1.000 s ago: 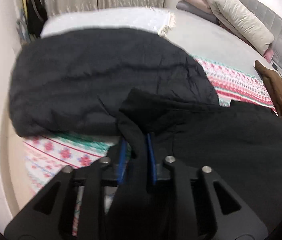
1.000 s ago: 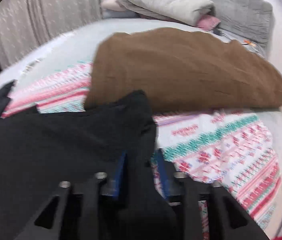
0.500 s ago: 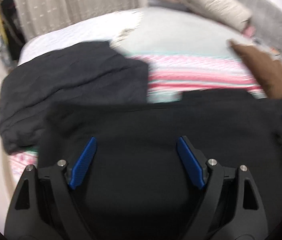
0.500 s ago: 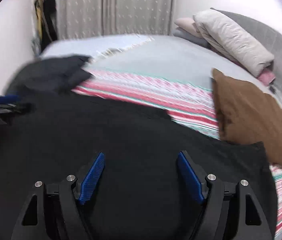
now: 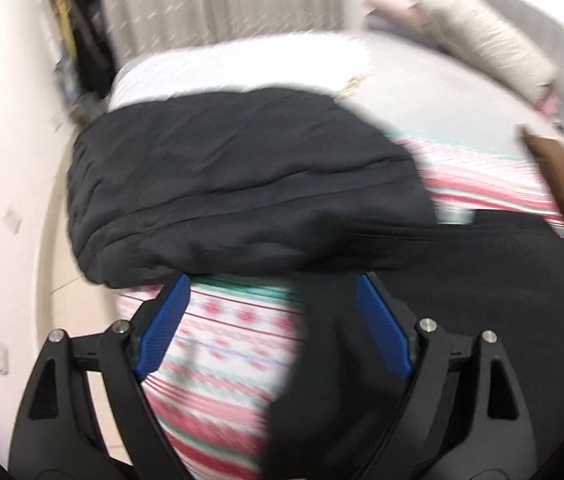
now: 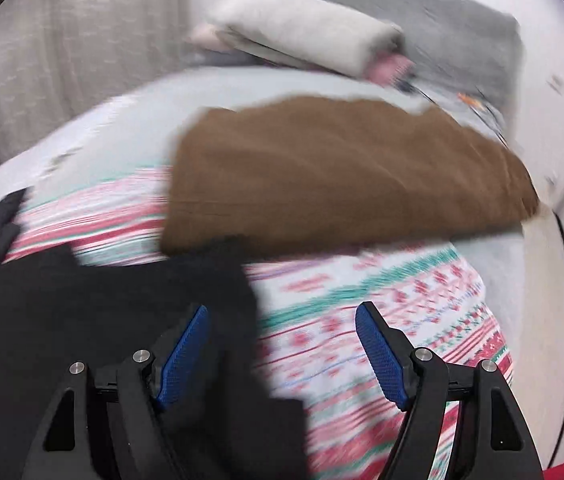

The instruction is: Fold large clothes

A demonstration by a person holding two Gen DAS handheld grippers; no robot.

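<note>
On my left wrist feed, the left gripper [image 5: 270, 322] stands spread wide with nothing between its blue pads [image 5: 164, 328]; beneath it lies the patterned red, white and green blanket [image 5: 226, 344] on the bed, and the near edge of the black garment [image 5: 462, 280] runs under the right-hand pad and off toward the right of the view. On my right wrist feed, the right gripper [image 6: 280, 350] is likewise wide apart and holding nothing, with the black garment [image 6: 102, 300] lying flat under its left-hand pad and filling the lower left, while the blanket [image 6: 382, 304] shows bare under the other pad. Both feeds are blurred, so fine creases are hard to read. Just beyond the garment on the left feed sits a folded dark grey piece [image 5: 242, 184], its near edge touching or overlapping the black fabric. Beyond the garment on the right feed lies a folded brown piece [image 6: 342, 176], its near edge meeting the garment's corner. Farther back I see the pale grey bedsheet [image 6: 130, 128], a rolled beige bundle [image 6: 306, 36] against the grey headboard [image 6: 462, 28], and curtains [image 5: 222, 0] at the far wall.
</note>
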